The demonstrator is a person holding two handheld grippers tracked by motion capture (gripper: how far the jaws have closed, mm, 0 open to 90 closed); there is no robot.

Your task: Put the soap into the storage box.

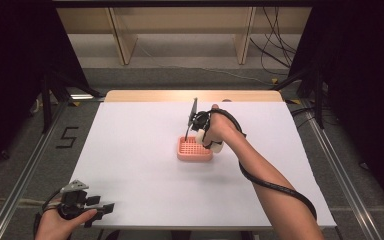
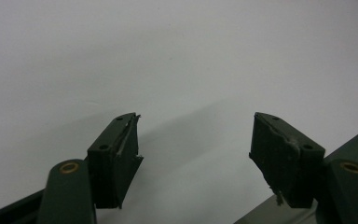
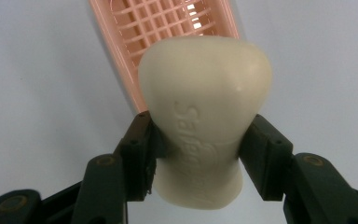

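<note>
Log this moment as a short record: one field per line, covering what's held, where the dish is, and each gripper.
held item: cream bar of soap, embossed lettering on its face
holder: right gripper, jaws clamped on the bar's sides
target: pink soap dish with a grid floor, on the white table, under the bar
left gripper: jaws spread, nothing between them, at the table's near left corner
soap in dish: not yet

Soap (image 3: 205, 135): cream, uniform, with embossed lettering in the same colour. Dish (image 1: 195, 149): salmon pink, floor an open square grid pattern. Tabletop (image 1: 145, 165): plain white, far edge pale wood. Right tool (image 3: 205, 154): black jaws, brass-coloured rivets. Left tool (image 2: 196, 154): same black jaws with brass rivets; grey plate on top in the high view. Cable (image 1: 275, 187): black.
</note>
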